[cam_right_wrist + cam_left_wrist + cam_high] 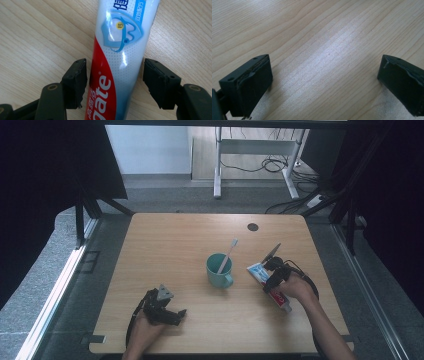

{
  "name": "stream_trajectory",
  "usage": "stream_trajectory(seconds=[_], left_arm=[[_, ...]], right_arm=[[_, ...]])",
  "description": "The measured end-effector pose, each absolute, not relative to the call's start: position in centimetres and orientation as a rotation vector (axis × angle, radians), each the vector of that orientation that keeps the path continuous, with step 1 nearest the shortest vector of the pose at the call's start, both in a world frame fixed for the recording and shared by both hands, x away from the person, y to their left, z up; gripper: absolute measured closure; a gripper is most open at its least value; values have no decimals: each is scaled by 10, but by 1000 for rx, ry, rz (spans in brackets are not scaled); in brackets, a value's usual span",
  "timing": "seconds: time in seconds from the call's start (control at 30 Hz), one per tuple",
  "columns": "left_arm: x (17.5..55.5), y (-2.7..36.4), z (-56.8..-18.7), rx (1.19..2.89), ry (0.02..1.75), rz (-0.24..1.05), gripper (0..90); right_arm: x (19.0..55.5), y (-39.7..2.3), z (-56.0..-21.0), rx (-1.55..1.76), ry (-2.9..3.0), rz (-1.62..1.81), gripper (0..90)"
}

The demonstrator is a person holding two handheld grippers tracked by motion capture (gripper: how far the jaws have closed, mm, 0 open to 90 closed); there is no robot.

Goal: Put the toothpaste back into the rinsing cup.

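My left gripper (172, 315) rests low at the near left of the wooden table (165, 245), its jaws spread wide apart with only bare wood grain between them, as the left gripper view shows (324, 82). Farther right, near the middle of the table, stands a teal mug (219, 270) with a pale toothbrush (228, 254) leaning out of it, head up and tilted toward the far right. Just beside the mug, on its right, lies the toothpaste tube (267, 282), flat on the wood and angled so that its crimped end points toward the mug and its other end runs toward my right hand (299, 287). The tube (120, 57) is white and glossy, with a red swoosh bearing white lettering along one side, a pale blue band, and a blue tooth-and-shield emblem with a small yellow dot. My right gripper (115, 80) sits astride it: the jaws stand on either side of the tube's body, a narrow sliver of gap showing at each pad, so they are parted and not yet clamped on it.
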State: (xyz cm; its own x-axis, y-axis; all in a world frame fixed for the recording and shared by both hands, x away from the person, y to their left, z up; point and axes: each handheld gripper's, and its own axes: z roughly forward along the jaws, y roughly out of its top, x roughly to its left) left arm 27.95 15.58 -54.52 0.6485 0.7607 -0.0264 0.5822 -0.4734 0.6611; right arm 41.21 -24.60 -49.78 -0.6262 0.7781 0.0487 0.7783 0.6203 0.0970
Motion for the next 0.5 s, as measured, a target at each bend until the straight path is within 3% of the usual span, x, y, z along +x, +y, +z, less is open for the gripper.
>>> stream_trajectory(seconds=[0.5], left_arm=[[280,156,-545,2220,1038,359,0]], right_arm=[[428,-231,-501,-1356,-2764,52,448]])
